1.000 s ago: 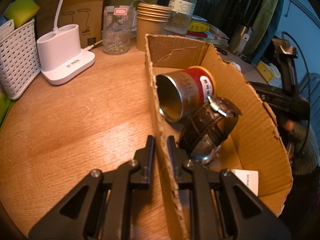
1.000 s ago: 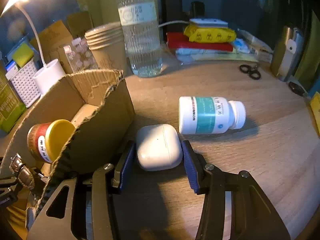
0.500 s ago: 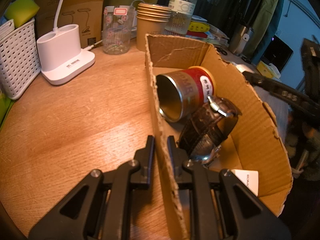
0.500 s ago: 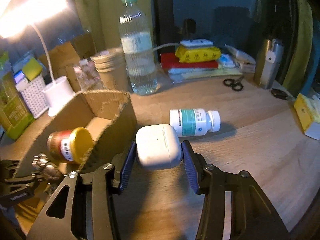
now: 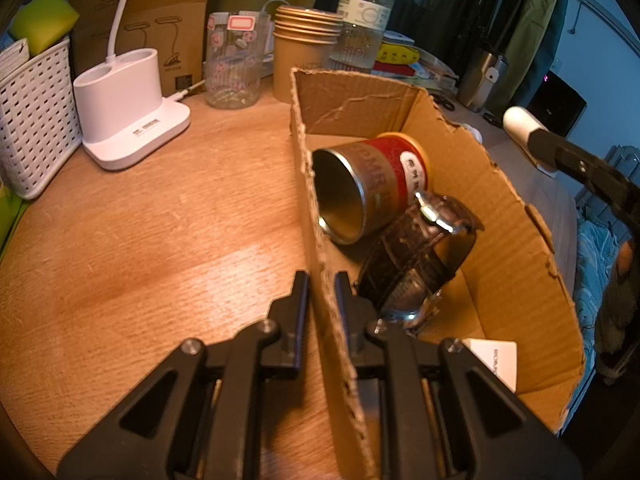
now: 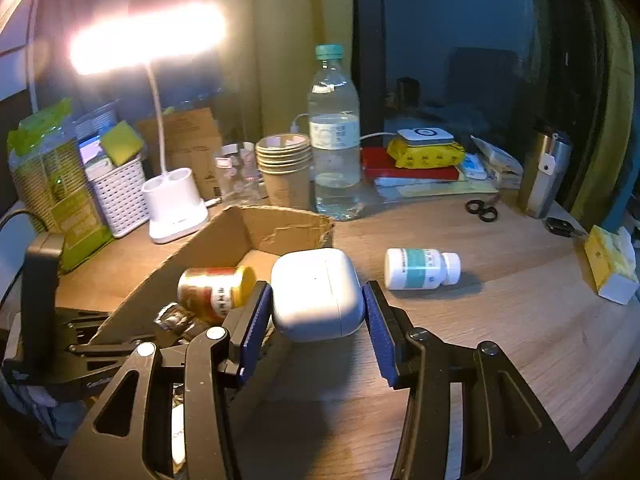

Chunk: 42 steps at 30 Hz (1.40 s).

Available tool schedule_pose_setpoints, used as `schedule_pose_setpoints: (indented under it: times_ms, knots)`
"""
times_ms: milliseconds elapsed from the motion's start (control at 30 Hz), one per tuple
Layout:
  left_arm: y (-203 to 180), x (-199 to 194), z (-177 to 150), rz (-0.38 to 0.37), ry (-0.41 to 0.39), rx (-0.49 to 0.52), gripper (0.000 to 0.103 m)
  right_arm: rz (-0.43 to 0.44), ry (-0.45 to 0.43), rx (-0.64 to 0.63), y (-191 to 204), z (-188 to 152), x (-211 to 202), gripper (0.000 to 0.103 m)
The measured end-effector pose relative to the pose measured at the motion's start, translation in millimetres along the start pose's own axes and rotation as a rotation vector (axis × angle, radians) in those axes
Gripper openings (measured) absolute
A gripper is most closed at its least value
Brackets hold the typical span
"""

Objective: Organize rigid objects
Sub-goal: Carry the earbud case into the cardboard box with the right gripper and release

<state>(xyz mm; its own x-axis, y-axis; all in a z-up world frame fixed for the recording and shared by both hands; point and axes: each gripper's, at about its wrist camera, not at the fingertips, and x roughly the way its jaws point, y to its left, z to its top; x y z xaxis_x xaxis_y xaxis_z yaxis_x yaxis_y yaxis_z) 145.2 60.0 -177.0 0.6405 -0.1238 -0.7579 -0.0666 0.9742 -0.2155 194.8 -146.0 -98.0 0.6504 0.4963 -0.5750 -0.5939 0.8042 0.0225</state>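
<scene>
Earbud case [image 6: 318,294], white, sits pinched between the blue pads of the right tool [image 6: 316,316], held clear of the bench [image 6: 500,320] beside the box's [image 5: 500,208] near corner. The left tool [image 5: 321,300] is pressed together on the box's torn side wall. Inside the box lie a tin [image 5: 368,188] on its side and a watch [image 5: 420,248] touching it. A pill bottle [image 6: 422,269] lies on the bench to the case's right, well apart.

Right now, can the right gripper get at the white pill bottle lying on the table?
Probably not yet: the right gripper is shut on the white earbud case. Otherwise the pill bottle lies in the open, nothing around it.
</scene>
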Motion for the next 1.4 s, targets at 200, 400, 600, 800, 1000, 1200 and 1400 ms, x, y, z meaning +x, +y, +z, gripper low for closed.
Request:
schedule_pose_setpoints:
  times_ms: [200,400,600,800,1000,1200,1400]
  knots:
    - [0,0,0,0.000,0.000,0.000,0.014,0.048,-0.009,-0.030,18,-3,-8,0.049]
    - [0,0,0,0.000,0.000,0.000,0.014,0.088,0.026,-0.069,39,-15,-4,0.049]
    - [0,0,0,0.000,0.000,0.000,0.014,0.087,0.044,-0.100,48,-19,-4,0.049]
    - [0,0,0,0.000,0.000,0.000,0.014,0.101,0.065,-0.146,56,-24,-4,0.049]
    - [0,0,0,0.000,0.000,0.000,0.014,0.097,0.102,-0.187,64,-28,0,0.049]
    - [0,0,0,0.000,0.000,0.000,0.014,0.082,0.124,-0.226,69,-32,0,0.050]
    - [0,0,0,0.000,0.000,0.000,0.014,0.051,0.151,-0.286,79,-36,-2,0.050]
